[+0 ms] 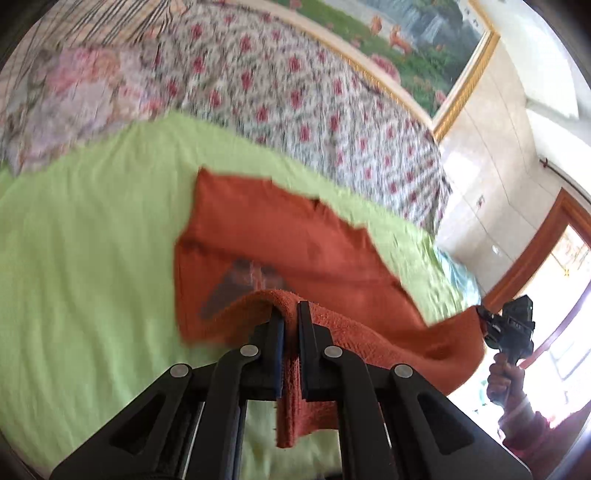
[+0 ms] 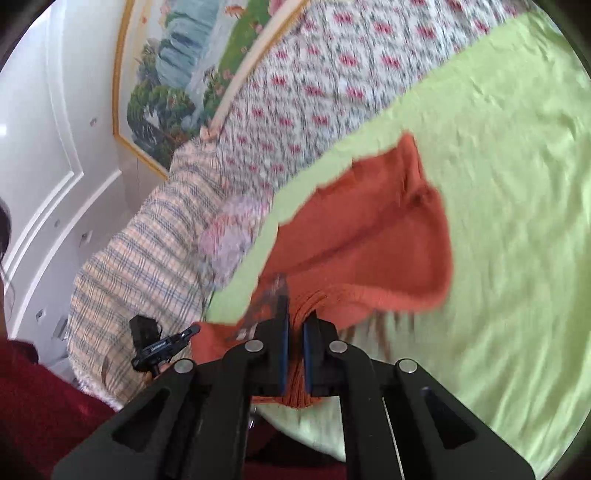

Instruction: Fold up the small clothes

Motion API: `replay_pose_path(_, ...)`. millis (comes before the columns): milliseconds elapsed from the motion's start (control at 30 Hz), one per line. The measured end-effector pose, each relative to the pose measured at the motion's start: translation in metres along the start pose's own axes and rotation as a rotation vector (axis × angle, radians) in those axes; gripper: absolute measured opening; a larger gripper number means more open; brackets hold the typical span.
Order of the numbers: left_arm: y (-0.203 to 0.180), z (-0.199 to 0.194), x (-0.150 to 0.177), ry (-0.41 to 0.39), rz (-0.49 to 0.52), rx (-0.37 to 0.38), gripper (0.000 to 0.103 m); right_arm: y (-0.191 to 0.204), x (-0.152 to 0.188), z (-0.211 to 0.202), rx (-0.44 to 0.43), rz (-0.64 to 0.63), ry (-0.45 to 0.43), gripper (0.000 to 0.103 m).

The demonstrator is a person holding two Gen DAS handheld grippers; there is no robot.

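Both jaws pinch orange garment (image 1: 295, 236) edge.

Under my work: green sheet (image 1: 92, 240)
Behind it: flowered quilt (image 1: 295, 92), plaid blanket (image 2: 140, 251)
Wall: framed painting (image 1: 424, 33)

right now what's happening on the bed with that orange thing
A person is folding a small orange garment on a bed covered by a green sheet. The left gripper and the right gripper are each shut on the near edge of the garment, holding that edge lifted between them. The far part of it lies on the sheet. A floral quilt lies beyond.
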State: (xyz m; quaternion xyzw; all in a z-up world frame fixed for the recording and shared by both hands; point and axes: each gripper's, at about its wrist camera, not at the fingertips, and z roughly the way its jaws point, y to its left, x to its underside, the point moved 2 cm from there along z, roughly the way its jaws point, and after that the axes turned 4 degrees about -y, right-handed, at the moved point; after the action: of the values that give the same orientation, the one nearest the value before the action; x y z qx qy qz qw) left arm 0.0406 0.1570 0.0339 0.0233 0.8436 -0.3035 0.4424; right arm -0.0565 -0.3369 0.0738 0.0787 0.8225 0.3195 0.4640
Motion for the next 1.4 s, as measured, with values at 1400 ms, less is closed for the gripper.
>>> replay_pose_path(1400, -0.015, 0.297, -0.031, 0.439, 0.253, -0.065, 0.031, -0.032, -0.052, 0.267, 0.253, -0.338, 0.458, 0.043)
